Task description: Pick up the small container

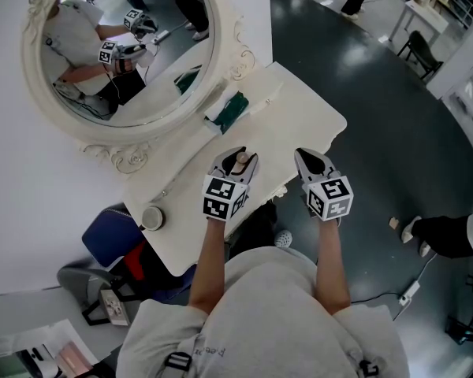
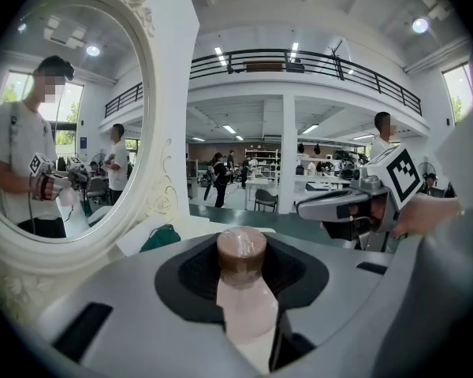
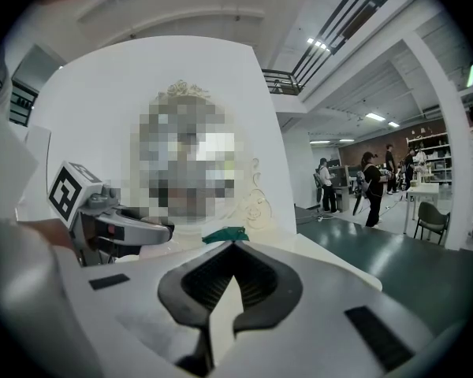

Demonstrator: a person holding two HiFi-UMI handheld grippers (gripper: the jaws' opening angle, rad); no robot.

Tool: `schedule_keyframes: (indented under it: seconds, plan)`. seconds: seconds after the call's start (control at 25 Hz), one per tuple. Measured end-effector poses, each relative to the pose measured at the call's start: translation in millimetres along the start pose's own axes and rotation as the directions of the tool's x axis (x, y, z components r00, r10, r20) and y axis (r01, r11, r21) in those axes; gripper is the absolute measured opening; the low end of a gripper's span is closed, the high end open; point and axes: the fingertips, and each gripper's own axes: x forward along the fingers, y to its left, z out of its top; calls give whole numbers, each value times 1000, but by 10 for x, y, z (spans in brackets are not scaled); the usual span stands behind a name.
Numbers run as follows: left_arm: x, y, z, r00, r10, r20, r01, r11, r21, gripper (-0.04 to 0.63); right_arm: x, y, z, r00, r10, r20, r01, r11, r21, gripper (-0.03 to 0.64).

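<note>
Contact is on the left side: my left gripper (image 1: 236,164) is pinching the small container (image 2: 247,309), a slim pale-pink bottle with a brown cap (image 2: 241,250). The dark ribbed pads close on either side of its upper part. In the head view it sits over the near edge of the white table (image 1: 299,109), in front of the ornate mirror (image 1: 33,69). Whether its base rests on the tabletop or is clear of it I cannot tell. My right gripper (image 3: 231,249) is pressed together on nothing, just beside the left one.

I judge the bottle to be light and rigid, plastic by the look, with a smooth glossy wall that could slide between the pads if I tilt it. The cap seems wrapped in clear film, which would make it slicker than the body. For that reason I would rather take hold just below the cap, on the body itself, where the ribbing can bite. It is narrow, so it may pivot in the grip. I would keep it upright and squeeze only moderately, because a thin wall could flex.
</note>
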Motion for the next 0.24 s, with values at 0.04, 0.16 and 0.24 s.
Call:
schedule_keyframes:
  seconds: [0.04, 0.16, 0.24]
  plan:
    - [0, 11, 0, 1000, 2, 1, -2, 1000, -1, 141, 7, 2, -3, 1000, 1, 0, -1, 1000, 0, 15]
    - [-4, 38, 2, 1000, 7, 3, -7, 1000, -3, 141, 24, 18, -8, 1000, 3, 0, -3, 1000, 0, 15]
    - [-9, 48, 3, 1000, 9, 5, -9, 1000, -4, 141, 31, 30, -12, 1000, 5, 0, -5, 1000, 0, 15]
